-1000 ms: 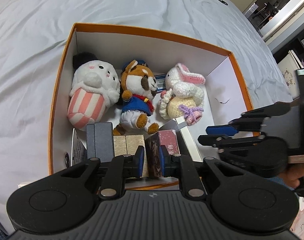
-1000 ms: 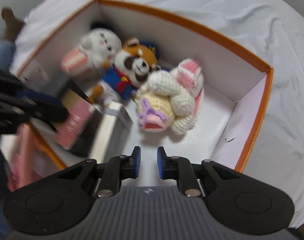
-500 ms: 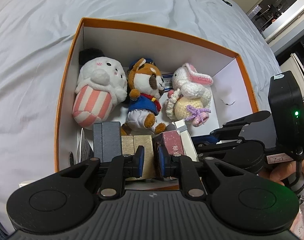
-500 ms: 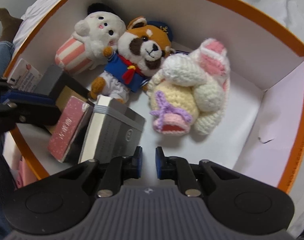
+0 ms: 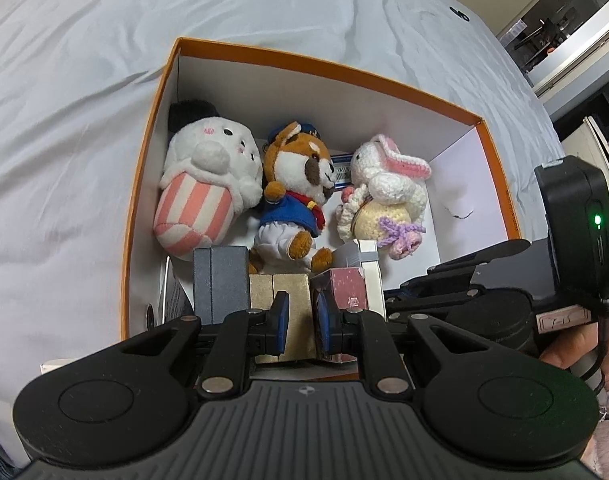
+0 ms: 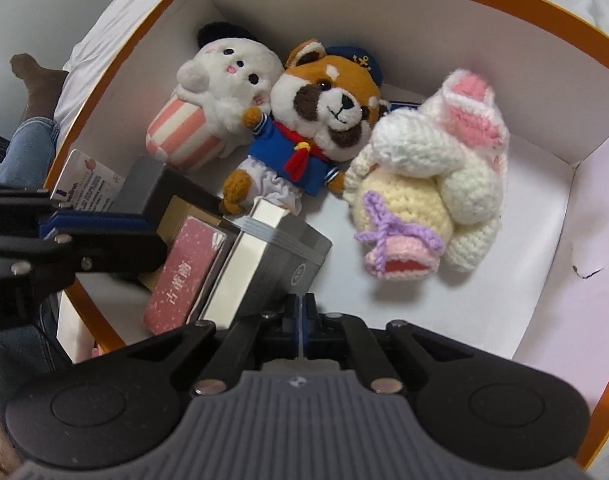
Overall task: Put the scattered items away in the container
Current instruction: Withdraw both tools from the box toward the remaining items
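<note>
An orange box [image 5: 304,62] with white walls lies on a bed. Along its far side sit a popcorn plush [image 5: 208,184], a sailor-suited plush [image 5: 296,196] and a crochet rabbit [image 5: 384,196]. Packed at its near side are a grey box [image 5: 220,280], a gold box [image 5: 292,288], a pink box [image 5: 344,284] and a white-and-silver box [image 6: 264,264]. My left gripper [image 5: 302,320] hovers over the gold box, slightly open, holding nothing. My right gripper [image 6: 303,312] is shut and empty, low over the bare box floor [image 6: 484,300] near the rabbit [image 6: 432,172].
A white sheet [image 5: 84,80] surrounds the box. A printed card [image 6: 88,180] leans in the box's near left corner. A person's jeans leg [image 6: 28,148] and socked foot are at the left. Shelves and a doorway [image 5: 564,32] lie far right.
The right gripper's jaws have closed fully, and it has tilted and sunk lower into the box. In the left wrist view it has shifted right. The left gripper has held still.
</note>
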Demonstrator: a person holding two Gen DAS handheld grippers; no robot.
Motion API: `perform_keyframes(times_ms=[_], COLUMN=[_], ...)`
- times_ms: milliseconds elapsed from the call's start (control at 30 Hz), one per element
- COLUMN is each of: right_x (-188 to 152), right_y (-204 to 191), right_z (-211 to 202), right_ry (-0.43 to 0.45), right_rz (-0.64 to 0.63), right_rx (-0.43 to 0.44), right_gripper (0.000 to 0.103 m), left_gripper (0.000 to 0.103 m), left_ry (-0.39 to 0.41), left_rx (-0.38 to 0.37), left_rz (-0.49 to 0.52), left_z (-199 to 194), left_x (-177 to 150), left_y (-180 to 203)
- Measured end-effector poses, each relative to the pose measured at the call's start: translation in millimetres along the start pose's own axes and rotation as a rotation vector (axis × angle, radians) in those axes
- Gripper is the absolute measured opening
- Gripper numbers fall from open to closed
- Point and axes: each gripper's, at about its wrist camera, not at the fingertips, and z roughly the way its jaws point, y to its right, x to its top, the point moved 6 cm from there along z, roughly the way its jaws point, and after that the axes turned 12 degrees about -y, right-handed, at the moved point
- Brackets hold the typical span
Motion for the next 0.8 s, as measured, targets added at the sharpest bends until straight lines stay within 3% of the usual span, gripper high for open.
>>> perform_keyframes(times_ms=[100, 233, 367, 667, 800], right_x=[-2.8, -6.0, -10.7, -28.4, -29.8], right_y=[-3.2, -10.1, -12.5, -22.7, -44.3], right_z=[1.8, -6.9, -19.8, -55.1, -63.8], right_ry=[-0.012, 0.035, 0.057, 0.137, 0.198], right_rz=[-0.004, 0.001, 0.032, 0.068, 0.064], right_rx=[-0.023, -0.101, -0.168, -0.205, -0.288], right_gripper=[0.005, 0.008, 0.029, 0.036, 0.048], left_gripper=[0.018, 0.018, 0.018, 0.018, 0.018], left_ry=[0.006, 0.024, 0.038, 0.075, 0.103], left_rx=[0.002, 0.031, 0.049, 0.074, 0.086], left_rz=[0.001, 0.022, 0.051, 0.086, 0.104], left_z=[-0.3, -3.4, -6.0, -21.3, -30.2], left_x=[-0.6, -4.4, -8.2, -21.5, -30.0], left_y=[1.2, 3.4, 8.1, 16.8, 22.5])
